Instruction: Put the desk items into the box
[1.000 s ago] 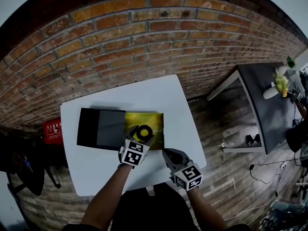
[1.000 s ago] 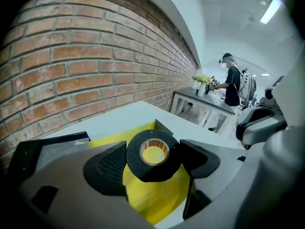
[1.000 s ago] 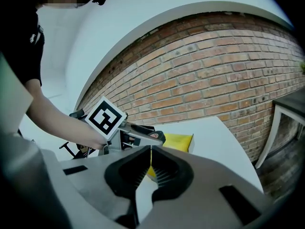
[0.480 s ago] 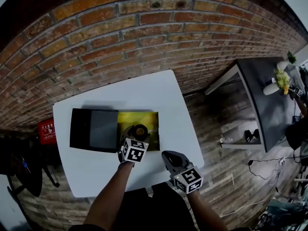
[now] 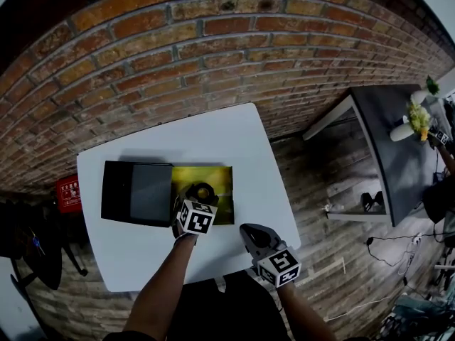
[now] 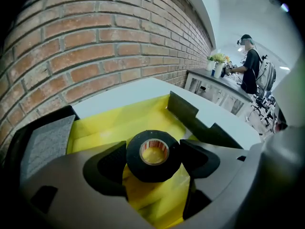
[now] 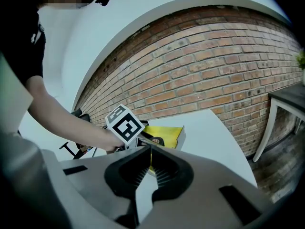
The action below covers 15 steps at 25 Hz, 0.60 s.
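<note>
Head view: the left gripper (image 5: 201, 194) is holding a roll of black tape (image 5: 204, 190) above the yellow-lined box (image 5: 222, 180) on the white table (image 5: 213, 130), with the black lid (image 5: 135, 192) lying just beside the box. Compared with 1 second ago, the roll is sitting slightly further in over the lining, so the drop looks close. The right gripper (image 5: 247, 229) is hanging off the table's near edge, as before.

Left gripper view: both pads (image 6: 112, 163) are pressing the sides of the roll (image 6: 153, 155), which is hovering over the lining (image 6: 124, 120).

Right gripper view: the 2 jaws are meeting with nothing between them (image 7: 148, 159), idling while pointing toward the box (image 7: 169, 132).
</note>
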Each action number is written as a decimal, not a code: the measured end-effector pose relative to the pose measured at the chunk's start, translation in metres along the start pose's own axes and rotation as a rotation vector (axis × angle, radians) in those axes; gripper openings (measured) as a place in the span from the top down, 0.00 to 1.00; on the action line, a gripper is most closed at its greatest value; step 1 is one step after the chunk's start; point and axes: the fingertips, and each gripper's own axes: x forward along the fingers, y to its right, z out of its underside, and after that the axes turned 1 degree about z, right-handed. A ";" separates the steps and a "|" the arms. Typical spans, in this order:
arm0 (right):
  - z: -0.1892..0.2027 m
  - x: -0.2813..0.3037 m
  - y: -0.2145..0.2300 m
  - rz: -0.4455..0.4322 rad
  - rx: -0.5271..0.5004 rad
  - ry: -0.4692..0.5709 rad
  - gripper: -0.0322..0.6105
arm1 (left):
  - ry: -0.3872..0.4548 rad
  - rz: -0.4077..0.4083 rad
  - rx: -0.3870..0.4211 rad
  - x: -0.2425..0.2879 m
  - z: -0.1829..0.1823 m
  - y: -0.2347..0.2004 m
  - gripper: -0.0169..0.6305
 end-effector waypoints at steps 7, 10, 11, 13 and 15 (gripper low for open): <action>-0.001 -0.001 0.001 -0.008 -0.005 0.008 0.91 | -0.032 0.023 -0.001 0.002 0.006 0.002 0.42; 0.000 -0.003 0.000 -0.011 -0.011 0.011 0.91 | -0.013 0.015 0.006 -0.002 0.006 0.000 0.42; 0.000 -0.004 0.000 -0.012 -0.014 0.013 0.91 | -0.001 0.010 0.006 -0.005 0.005 0.000 0.42; -0.002 -0.007 0.000 -0.014 -0.020 0.018 0.91 | 0.030 0.003 -0.001 -0.012 0.001 0.000 0.42; -0.003 -0.009 0.000 -0.015 -0.025 0.024 0.91 | 0.065 -0.002 -0.005 -0.021 -0.004 0.002 0.42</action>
